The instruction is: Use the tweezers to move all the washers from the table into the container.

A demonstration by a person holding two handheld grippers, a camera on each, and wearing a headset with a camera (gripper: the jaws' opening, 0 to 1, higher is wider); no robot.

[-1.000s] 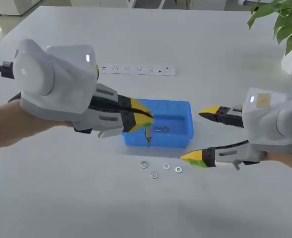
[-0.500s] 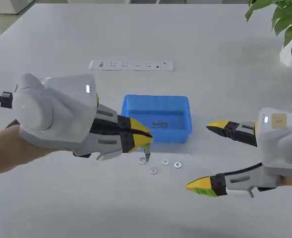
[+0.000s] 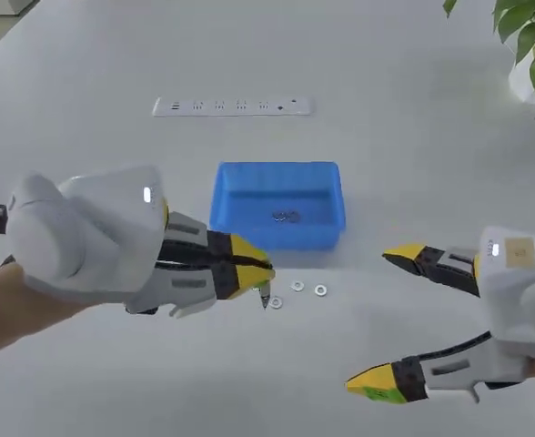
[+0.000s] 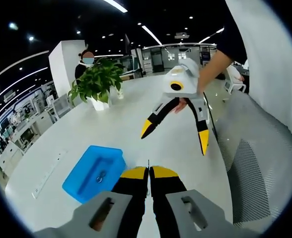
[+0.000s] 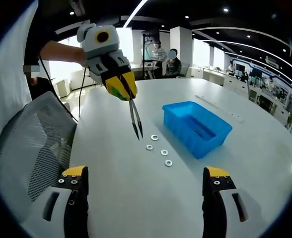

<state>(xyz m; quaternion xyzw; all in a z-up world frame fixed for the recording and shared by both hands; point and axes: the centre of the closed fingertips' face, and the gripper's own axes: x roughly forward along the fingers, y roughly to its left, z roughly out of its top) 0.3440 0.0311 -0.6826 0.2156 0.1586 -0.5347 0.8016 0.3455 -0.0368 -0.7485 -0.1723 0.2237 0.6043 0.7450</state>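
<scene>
Four small silver metal washers point(image 5: 164, 152) lie on the white table point(image 3: 158, 382), just ahead of the left claw point(image 3: 266, 270), which is clamped on thin metal tweezers point(image 5: 135, 119). A second ago that claw held the tweezers over the blue plastic container point(image 3: 277, 238) beyond it; now their tips sit beside the nearest washer. Probably one drop-off is finished and another pick-up is starting. Off to the side, the right claw point(image 3: 368, 319) gapes wide, holding nothing.
</scene>
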